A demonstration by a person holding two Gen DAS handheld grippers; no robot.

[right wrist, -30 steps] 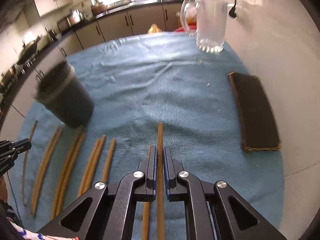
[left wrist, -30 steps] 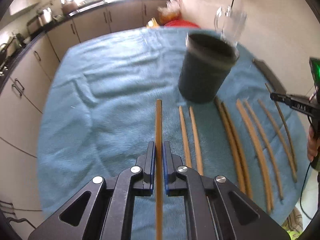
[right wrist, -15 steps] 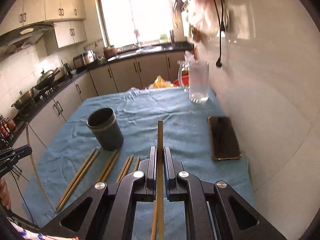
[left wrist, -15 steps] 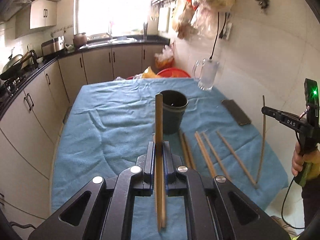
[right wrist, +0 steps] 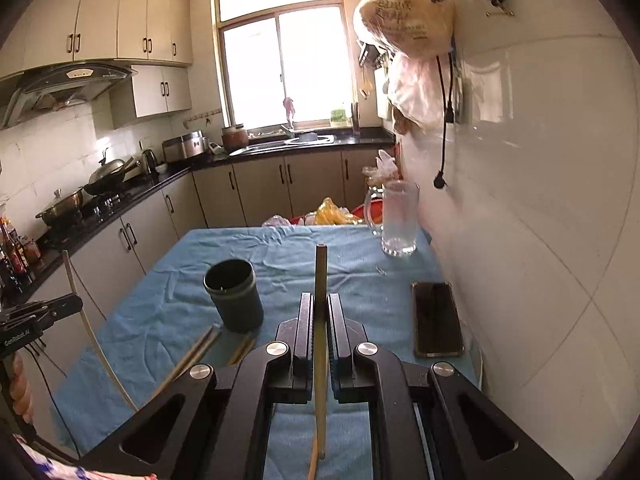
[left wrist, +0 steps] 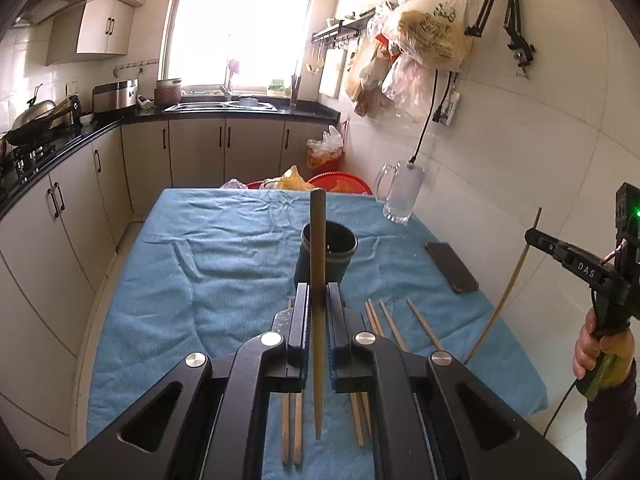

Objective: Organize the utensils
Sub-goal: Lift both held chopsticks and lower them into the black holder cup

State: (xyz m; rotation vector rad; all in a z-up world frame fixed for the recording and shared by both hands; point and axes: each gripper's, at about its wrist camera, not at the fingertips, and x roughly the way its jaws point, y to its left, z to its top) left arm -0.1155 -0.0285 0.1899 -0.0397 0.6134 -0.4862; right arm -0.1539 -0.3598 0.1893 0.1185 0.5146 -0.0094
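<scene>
You have each black two-finger gripper, left point(left wrist: 318, 304) and right point(right wrist: 320, 312), clamped on one long wooden chopstick point(left wrist: 317, 280) point(right wrist: 320, 300) at mid-frame, held clear above the blue cloth-covered table point(left wrist: 224, 256), likely so each drops into the dark cylindrical holder point(left wrist: 326, 258) centre frame, remaining chopsticks point(left wrist: 394, 326) lying lower centre.

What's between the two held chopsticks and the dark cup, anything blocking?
Nothing visible. Left tool and right tool each hold a chopstick above the cloth; the dark cup stands open-topped, with only bare cloth between.
</scene>
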